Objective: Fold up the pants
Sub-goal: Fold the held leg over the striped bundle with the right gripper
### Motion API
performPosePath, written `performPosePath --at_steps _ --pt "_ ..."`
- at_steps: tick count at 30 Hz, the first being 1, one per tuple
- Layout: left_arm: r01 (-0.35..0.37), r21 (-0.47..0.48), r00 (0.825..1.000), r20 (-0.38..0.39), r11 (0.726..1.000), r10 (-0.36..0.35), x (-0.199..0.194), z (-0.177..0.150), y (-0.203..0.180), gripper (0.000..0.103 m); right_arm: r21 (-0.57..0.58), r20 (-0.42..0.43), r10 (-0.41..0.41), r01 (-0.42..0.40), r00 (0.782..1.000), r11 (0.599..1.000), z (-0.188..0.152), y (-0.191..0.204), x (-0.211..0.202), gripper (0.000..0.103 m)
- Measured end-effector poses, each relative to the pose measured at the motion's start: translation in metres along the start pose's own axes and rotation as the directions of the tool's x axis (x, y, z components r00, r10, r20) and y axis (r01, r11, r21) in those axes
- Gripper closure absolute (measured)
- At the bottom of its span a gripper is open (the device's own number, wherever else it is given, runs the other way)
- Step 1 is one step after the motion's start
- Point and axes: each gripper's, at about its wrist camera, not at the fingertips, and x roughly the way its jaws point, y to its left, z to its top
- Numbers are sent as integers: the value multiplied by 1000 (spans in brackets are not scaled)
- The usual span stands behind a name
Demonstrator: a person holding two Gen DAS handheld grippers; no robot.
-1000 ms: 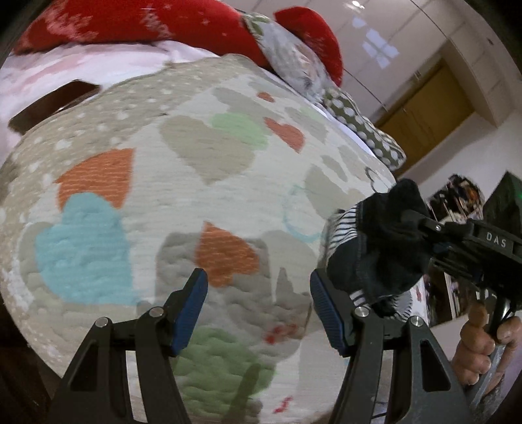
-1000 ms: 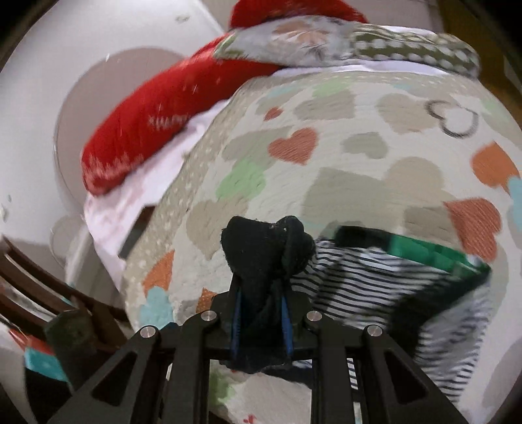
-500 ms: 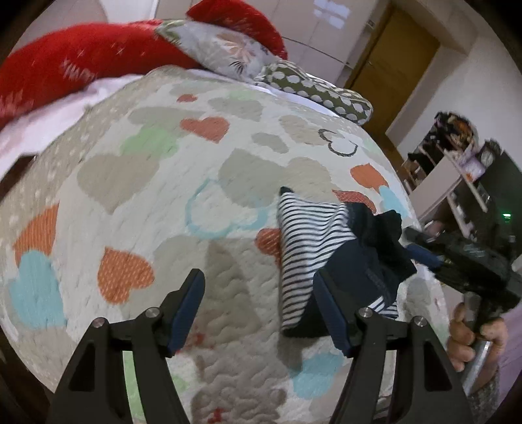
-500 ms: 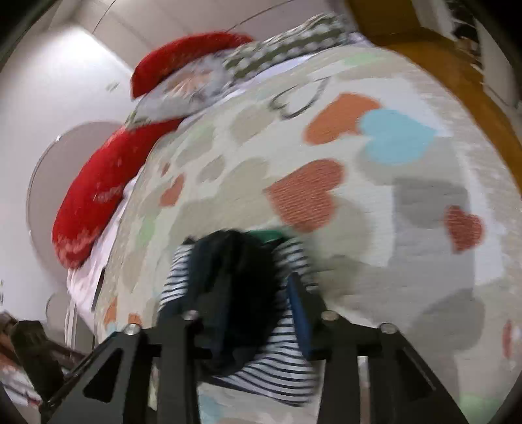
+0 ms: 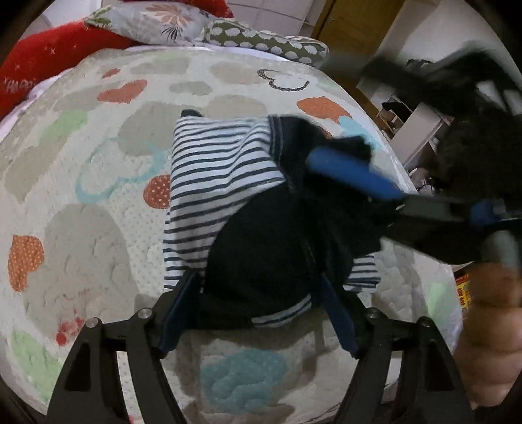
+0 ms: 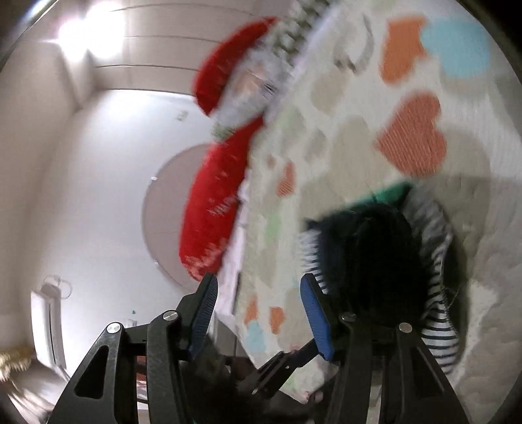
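Observation:
The pants (image 5: 215,169), white with dark stripes and navy panels, lie folded in a bundle on the heart-patterned quilt (image 5: 81,202). My left gripper (image 5: 257,313) points down at them. Its jaws are opening, and the near navy end of the bundle lies between the blue pads without being pinched. My right gripper (image 6: 259,310) is also opening, and there is nothing between its fingers. The pants (image 6: 440,329) lie just right of its right finger. In the left wrist view one blue pad of the right gripper (image 5: 352,171) hovers, blurred, over the navy part.
Red pillows (image 5: 49,55), a floral pillow (image 5: 156,22) and a dotted cushion (image 5: 267,40) line the head of the bed. A wooden door (image 5: 352,26) and shelves (image 5: 414,120) stand beyond the bed's right edge. A hand (image 5: 492,326) holds the right gripper's handle.
The right gripper let go of the navy fabric, opened and rolled, and the pants settled on the quilt. The left gripper swung across the bed until it straddled their near end.

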Motion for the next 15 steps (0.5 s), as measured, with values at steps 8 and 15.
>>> performPosePath --at_steps 8,15 --pt "133 -84 990 57 988 -128 -39 19 25 29 -28 205 -283 294 937 955 3 -29 -38 46" --pt "95 -83 991 102 992 -86 -27 73 19 29 -68 289 -294 326 911 943 -2 -18 -52 46"
